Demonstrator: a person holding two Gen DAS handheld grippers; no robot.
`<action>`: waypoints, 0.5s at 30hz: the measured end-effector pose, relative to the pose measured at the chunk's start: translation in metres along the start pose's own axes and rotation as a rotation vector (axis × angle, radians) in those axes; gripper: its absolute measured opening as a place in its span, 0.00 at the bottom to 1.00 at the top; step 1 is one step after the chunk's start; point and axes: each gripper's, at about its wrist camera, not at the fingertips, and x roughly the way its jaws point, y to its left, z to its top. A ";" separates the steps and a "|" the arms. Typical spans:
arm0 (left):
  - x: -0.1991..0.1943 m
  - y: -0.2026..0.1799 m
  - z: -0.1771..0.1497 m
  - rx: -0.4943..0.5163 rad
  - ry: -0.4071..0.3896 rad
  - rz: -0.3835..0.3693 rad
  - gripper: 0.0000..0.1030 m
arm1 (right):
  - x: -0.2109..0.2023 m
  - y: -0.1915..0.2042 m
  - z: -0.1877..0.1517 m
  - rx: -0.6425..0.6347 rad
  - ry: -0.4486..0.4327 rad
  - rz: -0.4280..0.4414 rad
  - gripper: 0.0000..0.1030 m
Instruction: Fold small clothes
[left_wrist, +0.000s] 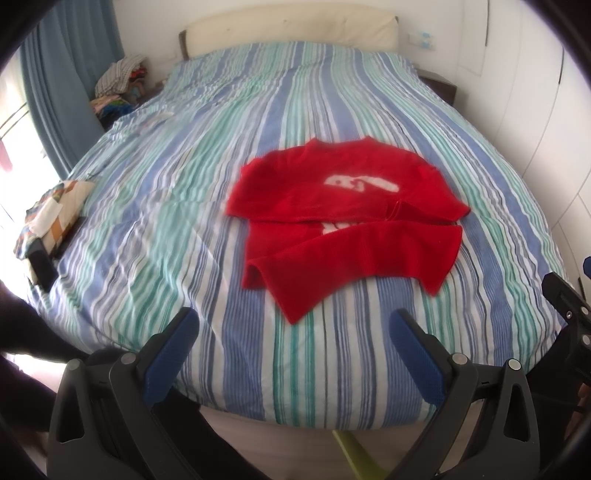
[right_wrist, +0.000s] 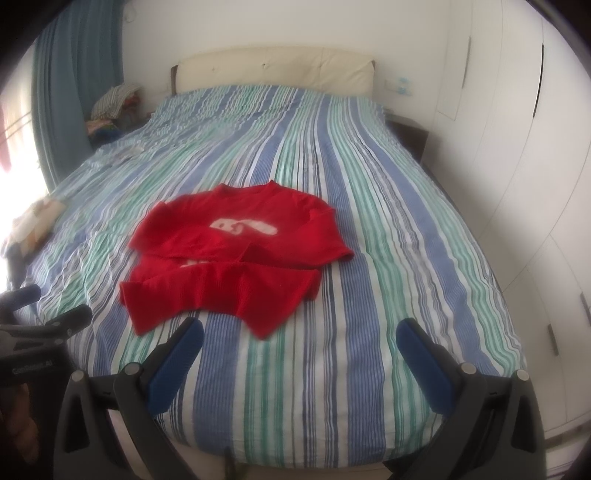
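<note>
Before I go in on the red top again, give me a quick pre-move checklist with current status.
1. Left gripper open, holding nothing: ok.
2. Right gripper open, holding nothing: ok.
3. Red top lies on the bed, within both views: ok.
4. Top fully folded: not ok; sleeves lie across the body, hem end loose and uneven.
5. Nothing between grippers and top: ok.
6. Fabric layers under the sleeves flat: cannot tell, image blurred.

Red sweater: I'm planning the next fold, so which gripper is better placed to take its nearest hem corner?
Left, probably. The left gripper is open with the red sweater's near hem point just ahead between its fingers. In the right wrist view the right gripper, also open, has the sweater off to its left.
</note>
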 end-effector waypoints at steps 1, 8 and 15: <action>0.000 0.000 0.000 0.000 0.000 -0.001 1.00 | 0.000 0.000 0.000 -0.001 0.001 0.000 1.00; 0.007 0.009 0.000 -0.012 -0.002 -0.003 1.00 | -0.002 0.000 0.001 0.003 -0.008 0.000 1.00; 0.096 0.066 -0.020 -0.162 0.155 -0.208 0.99 | 0.024 -0.025 -0.010 0.023 -0.107 0.153 1.00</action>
